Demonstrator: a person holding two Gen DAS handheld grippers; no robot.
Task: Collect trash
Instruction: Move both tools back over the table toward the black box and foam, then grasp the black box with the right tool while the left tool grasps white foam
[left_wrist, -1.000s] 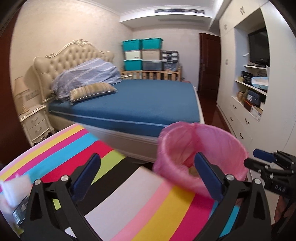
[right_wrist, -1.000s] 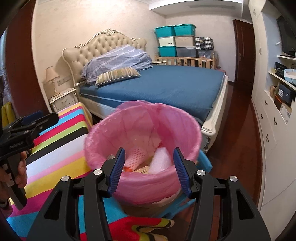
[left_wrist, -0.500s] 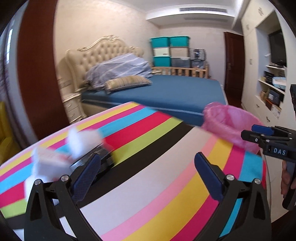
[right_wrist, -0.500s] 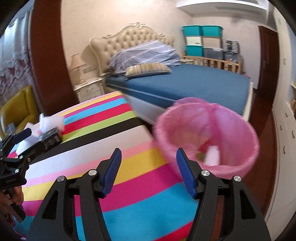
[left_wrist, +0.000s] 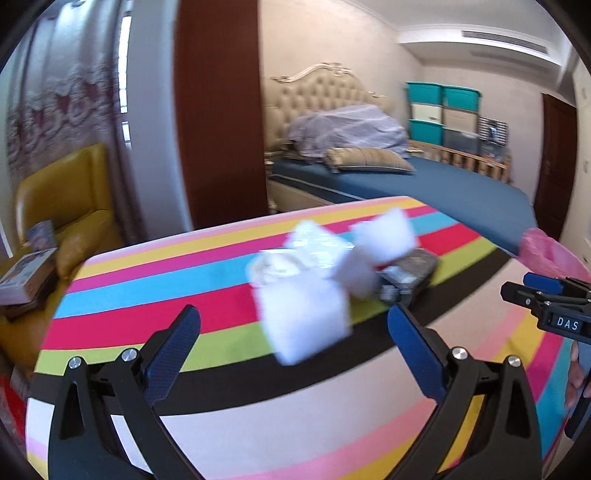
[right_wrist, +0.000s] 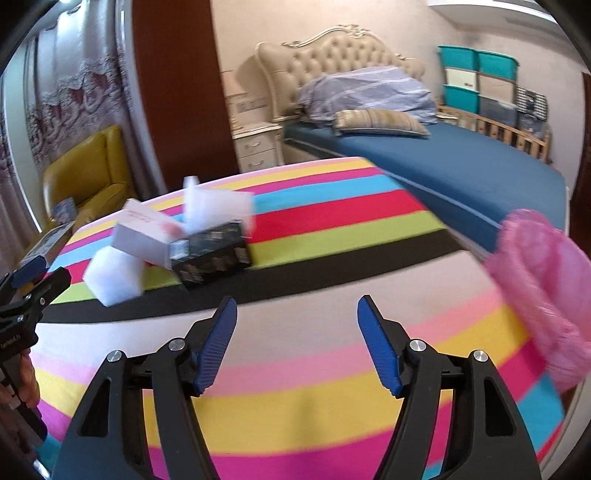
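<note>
A pile of trash lies on the striped table (left_wrist: 221, 387): white foam blocks (left_wrist: 306, 317), crumpled clear plastic (left_wrist: 314, 247) and a dark box (left_wrist: 410, 273). My left gripper (left_wrist: 291, 328) stands open just short of the nearest foam block, nothing between its fingers. In the right wrist view the same pile shows as a foam block (right_wrist: 110, 277), a white carton (right_wrist: 144, 232) and the dark box (right_wrist: 210, 254). My right gripper (right_wrist: 297, 339) hangs over bare table with its jaws opening and empty. The pink-lined bin (right_wrist: 546, 295) stands at the table's right edge.
A yellow armchair (left_wrist: 66, 199) with books sits left of the table. A blue bed (right_wrist: 443, 162) with a tufted headboard lies beyond it, a nightstand (right_wrist: 258, 147) beside it. Teal storage boxes (left_wrist: 439, 110) are stacked at the far wall.
Both grippers swung left, away from the pink bin and over the striped table toward the trash pile. The right gripper's jaws widened. The left stayed open.
</note>
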